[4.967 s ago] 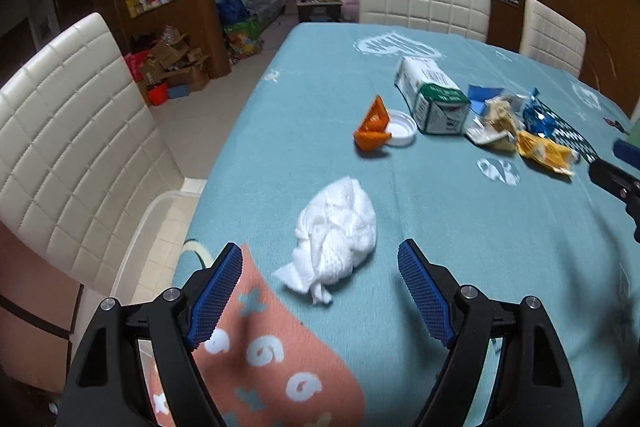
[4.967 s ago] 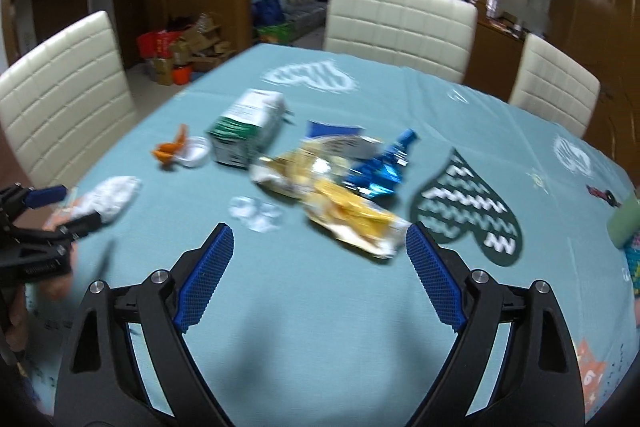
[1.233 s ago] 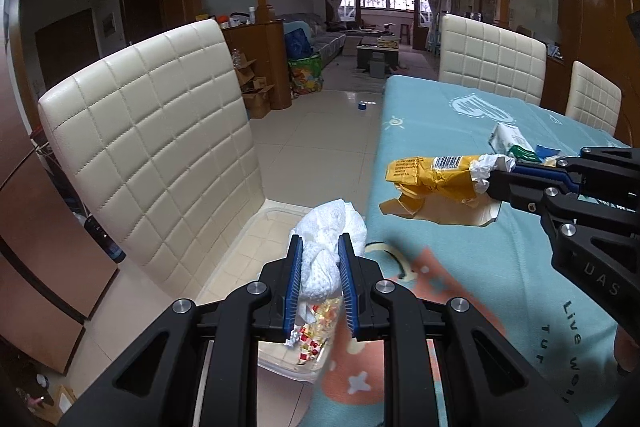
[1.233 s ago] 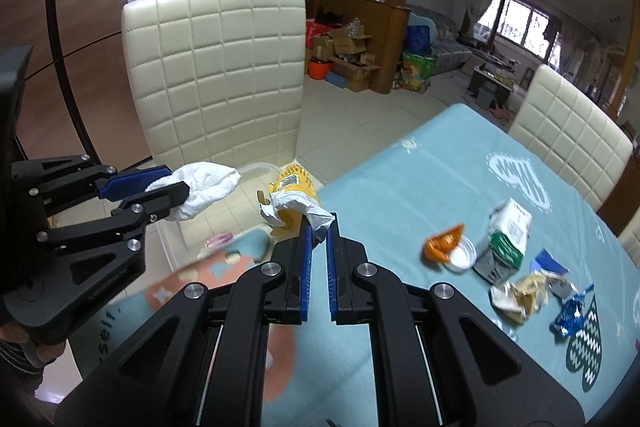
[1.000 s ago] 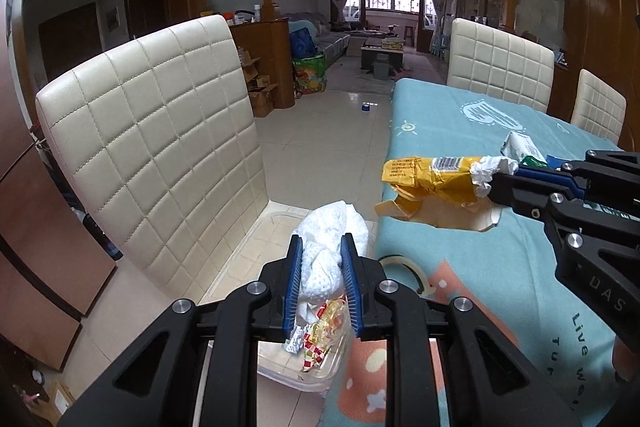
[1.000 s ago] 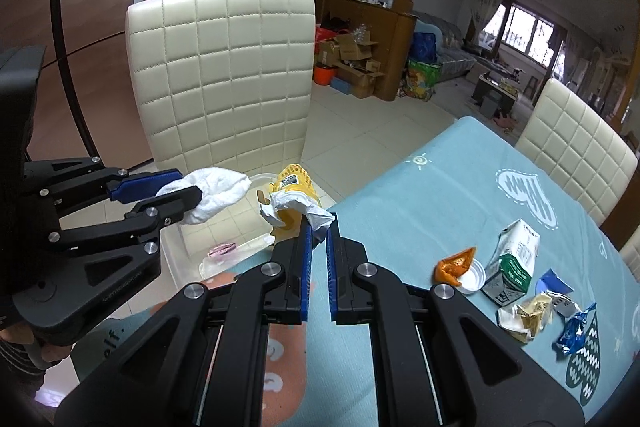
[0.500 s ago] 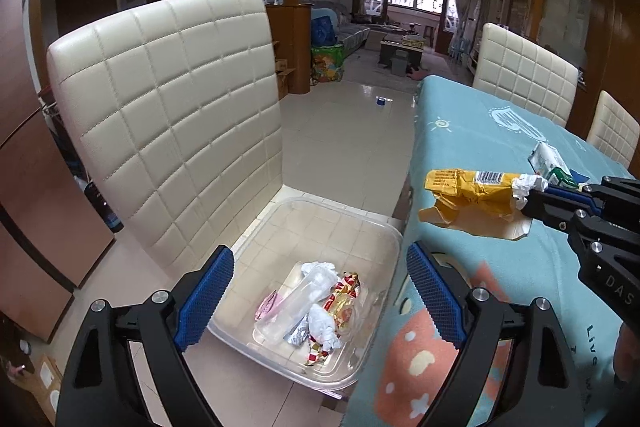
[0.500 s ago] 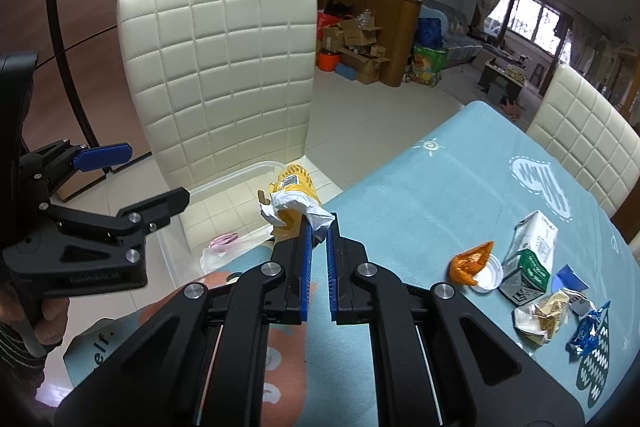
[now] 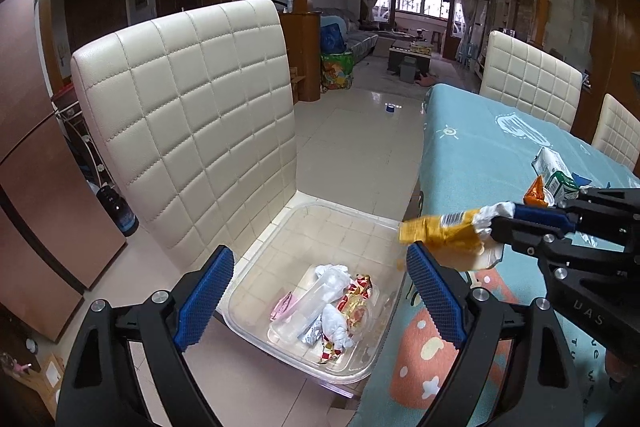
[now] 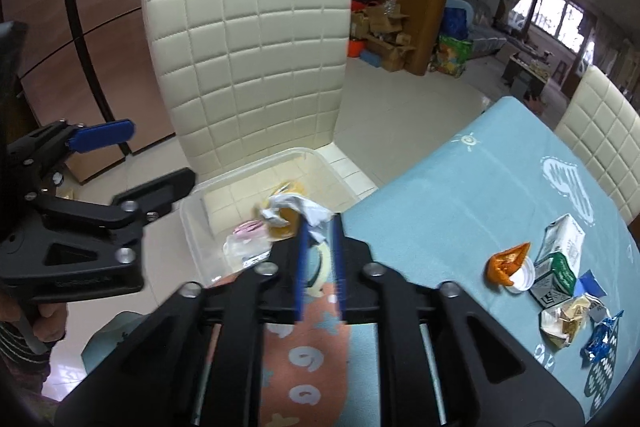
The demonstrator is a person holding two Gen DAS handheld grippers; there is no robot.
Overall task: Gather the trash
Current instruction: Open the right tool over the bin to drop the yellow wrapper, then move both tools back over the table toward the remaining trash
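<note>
While the yellow wrapper [image 9: 446,233] hangs out past the table edge, over the near rim of the clear tub [image 9: 256,335], the right gripper [image 10: 319,227] has its two blue fingers [image 10: 299,259] nearly together, pinching the wrapper's crumpled white end. That view is blurred, so I cannot tell how firmly the wrapper sits in the grip. The left gripper [image 9: 320,293] stands wide apart above the tub, holding nothing and touching nothing. Down in the tub, which rests on the seat of a cream chair [image 9: 192,115], lie a white tissue wad [image 9: 334,325], a clear bottle [image 9: 310,305] and some red and gold wrappers [image 9: 356,297]. Off on the blue tablecloth [image 10: 460,195], well apart from the tub, sit a milk carton [image 10: 558,245], an orange scrap [image 10: 506,263], a white lid [image 10: 522,277] just beside it, and more crumpled packets [image 10: 568,319].
</note>
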